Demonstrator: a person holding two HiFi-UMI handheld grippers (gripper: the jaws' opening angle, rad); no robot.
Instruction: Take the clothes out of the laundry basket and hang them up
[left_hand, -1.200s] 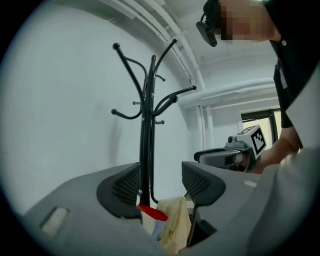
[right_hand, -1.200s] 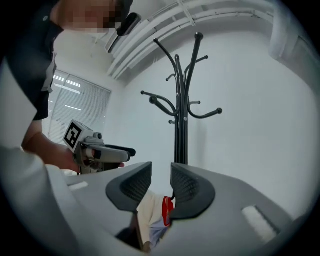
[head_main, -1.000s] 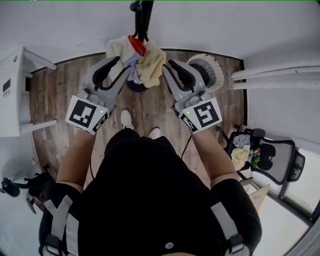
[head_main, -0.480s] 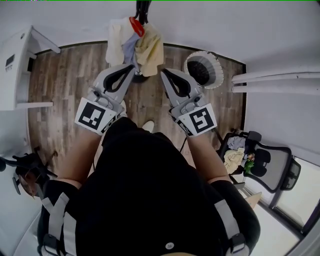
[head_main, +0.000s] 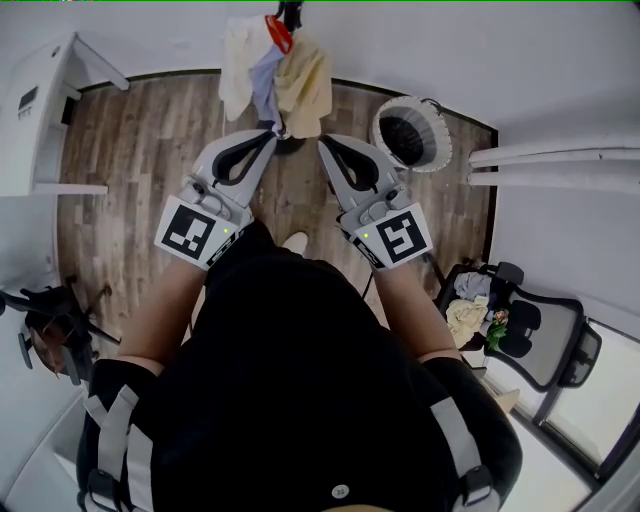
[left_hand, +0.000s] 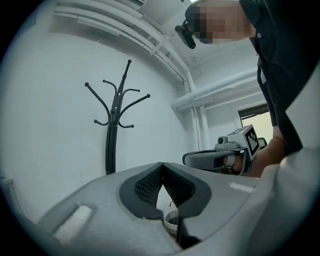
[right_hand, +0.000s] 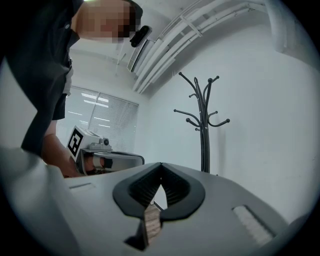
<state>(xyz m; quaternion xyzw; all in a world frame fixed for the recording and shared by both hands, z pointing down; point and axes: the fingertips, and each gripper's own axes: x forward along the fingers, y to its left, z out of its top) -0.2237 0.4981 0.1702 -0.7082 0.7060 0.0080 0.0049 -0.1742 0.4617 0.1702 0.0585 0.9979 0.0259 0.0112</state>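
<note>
Cream and pale blue clothes (head_main: 275, 75) hang with a red hanger (head_main: 278, 32) on the black coat rack (left_hand: 116, 125) by the far wall. The white laundry basket (head_main: 410, 135) stands on the wood floor to their right, and I see nothing in its dark inside. My left gripper (head_main: 270, 135) and right gripper (head_main: 323, 145) are held side by side just short of the clothes, touching nothing. Both are shut and empty. In the gripper views the rack's upper hooks (right_hand: 202, 120) are bare, and each gripper's body hides the clothes below.
A white cabinet (head_main: 35, 120) stands at the left wall. White pipes (head_main: 560, 160) run along the right wall. A black office chair (head_main: 530, 325) at the lower right has a heap of clothes (head_main: 478, 305) beside it. The person's shoe (head_main: 295, 242) shows below the grippers.
Both grippers have drawn back from the hanging clothes towards the person. The clothes stay on the rack, and the left jaws look closed further than before.
</note>
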